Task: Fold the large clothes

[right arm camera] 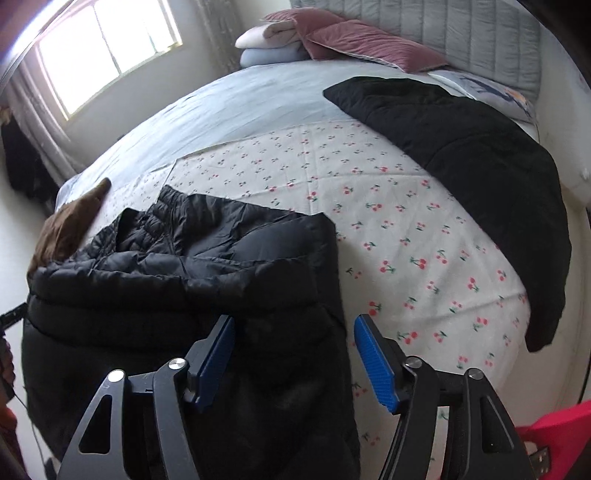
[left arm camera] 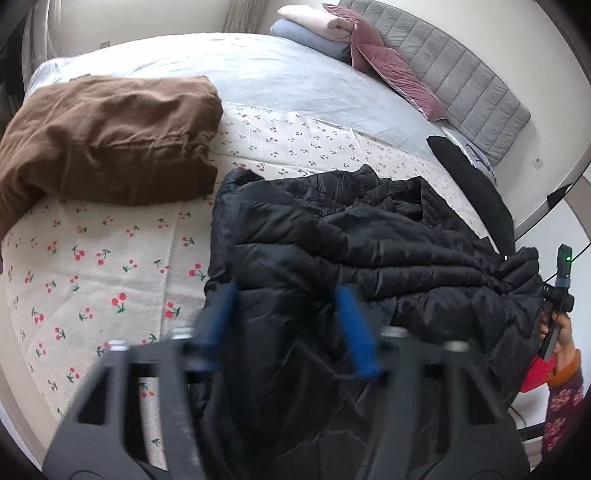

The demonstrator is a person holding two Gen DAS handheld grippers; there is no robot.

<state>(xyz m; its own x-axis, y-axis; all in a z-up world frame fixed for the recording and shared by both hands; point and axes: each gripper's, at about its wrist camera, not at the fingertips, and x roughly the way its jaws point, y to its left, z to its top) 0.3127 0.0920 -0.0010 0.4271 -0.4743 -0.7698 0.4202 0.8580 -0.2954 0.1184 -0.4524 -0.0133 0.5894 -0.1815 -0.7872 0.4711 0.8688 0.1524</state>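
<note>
Left gripper (left arm camera: 286, 325) and right gripper (right arm camera: 293, 354): jaws spread, apparently gripping nothing, black puffer jacket (left arm camera: 369, 240) directly beneath both.

Your open lane on the bed is the bare stretch of cherry-print sheet (right arm camera: 406, 236), running between the black puffer jacket (right arm camera: 192, 280) at the near edge and the black blanket (right arm camera: 472, 173) draped down the right side. On the left, the sheet stays clear only up to the brown folded garment (left arm camera: 107, 144), which lies just beside the jacket's far corner. Far back, pink cushions (left arm camera: 391, 70) and folded bedding (left arm camera: 314, 29) block the headboard (left arm camera: 469, 85) end; pale blue cover lies free before them.
</note>
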